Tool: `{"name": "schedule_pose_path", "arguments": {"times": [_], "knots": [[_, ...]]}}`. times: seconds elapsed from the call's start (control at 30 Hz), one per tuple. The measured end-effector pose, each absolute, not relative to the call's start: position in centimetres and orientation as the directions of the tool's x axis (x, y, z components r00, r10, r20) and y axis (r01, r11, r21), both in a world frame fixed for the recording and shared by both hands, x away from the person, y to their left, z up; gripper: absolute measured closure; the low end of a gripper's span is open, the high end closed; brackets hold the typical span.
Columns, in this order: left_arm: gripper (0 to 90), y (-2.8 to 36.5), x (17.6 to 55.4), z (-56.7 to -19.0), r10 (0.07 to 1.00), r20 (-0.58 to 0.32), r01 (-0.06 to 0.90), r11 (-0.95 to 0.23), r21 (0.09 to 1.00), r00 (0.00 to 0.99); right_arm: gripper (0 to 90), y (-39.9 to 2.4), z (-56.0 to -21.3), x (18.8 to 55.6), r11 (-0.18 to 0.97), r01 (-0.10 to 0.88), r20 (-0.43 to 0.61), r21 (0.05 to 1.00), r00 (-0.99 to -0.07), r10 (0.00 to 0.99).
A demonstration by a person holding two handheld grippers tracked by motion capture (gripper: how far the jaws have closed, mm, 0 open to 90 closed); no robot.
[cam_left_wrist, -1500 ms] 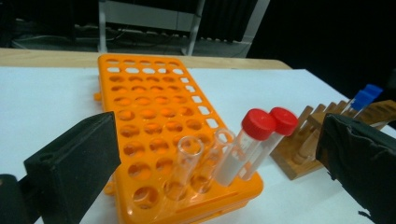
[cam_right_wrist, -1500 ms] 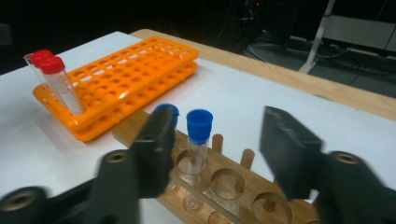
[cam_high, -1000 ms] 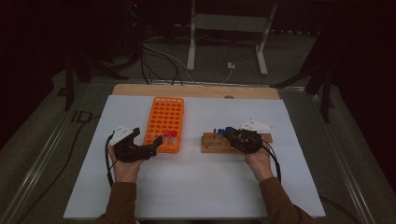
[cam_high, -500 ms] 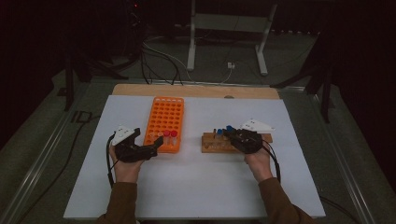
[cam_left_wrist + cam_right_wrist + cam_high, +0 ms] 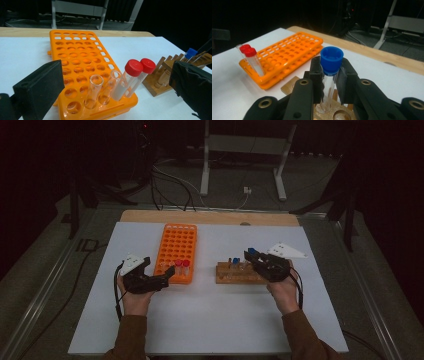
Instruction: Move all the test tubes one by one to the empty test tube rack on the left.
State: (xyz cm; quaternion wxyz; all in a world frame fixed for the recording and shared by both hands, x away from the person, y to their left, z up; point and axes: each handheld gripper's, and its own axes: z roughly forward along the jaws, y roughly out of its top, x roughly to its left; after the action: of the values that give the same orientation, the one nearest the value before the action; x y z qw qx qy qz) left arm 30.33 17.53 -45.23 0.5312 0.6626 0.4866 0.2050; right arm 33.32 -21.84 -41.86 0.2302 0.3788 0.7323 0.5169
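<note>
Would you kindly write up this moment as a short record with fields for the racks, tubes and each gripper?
Surface: white table
Orange rack: left of centre; two red-capped tubes and two uncapped clear tubes stand at its near end
Wooden rack: right of the orange rack
Left gripper: open, jaws wide, beside the orange rack's near end
Right gripper: shut on blue-capped tube, upright over the wooden rack
</note>
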Motion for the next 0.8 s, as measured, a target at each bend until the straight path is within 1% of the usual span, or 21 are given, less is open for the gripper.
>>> {"name": "schedule_pose_path", "arguments": {"times": [0.27, 0.53, 0.8], "knots": [[0.4, 17.5, 30.3, -45.0, 0.86, -0.248, 0.42, 0.045, 0.907, 0.445, 76.7, -22.5, -40.9, 32.4, 0.16, 0.306, 0.062, 0.938, -0.604, 0.795], [0.4, 17.3, 30.0, -44.4, 0.856, -0.245, 0.399, 0.049, 0.915, 0.456, 76.7, -22.7, -40.3, 31.6, 0.147, 0.307, 0.08, 0.94, -0.621, 0.78], [0.4, 16.6, 29.8, -43.8, 0.846, -0.223, 0.38, 0.026, 0.925, 0.485, 76.6, -22.3, -40.0, 31.0, 0.165, 0.305, 0.075, 0.938, -0.644, 0.762]]}}
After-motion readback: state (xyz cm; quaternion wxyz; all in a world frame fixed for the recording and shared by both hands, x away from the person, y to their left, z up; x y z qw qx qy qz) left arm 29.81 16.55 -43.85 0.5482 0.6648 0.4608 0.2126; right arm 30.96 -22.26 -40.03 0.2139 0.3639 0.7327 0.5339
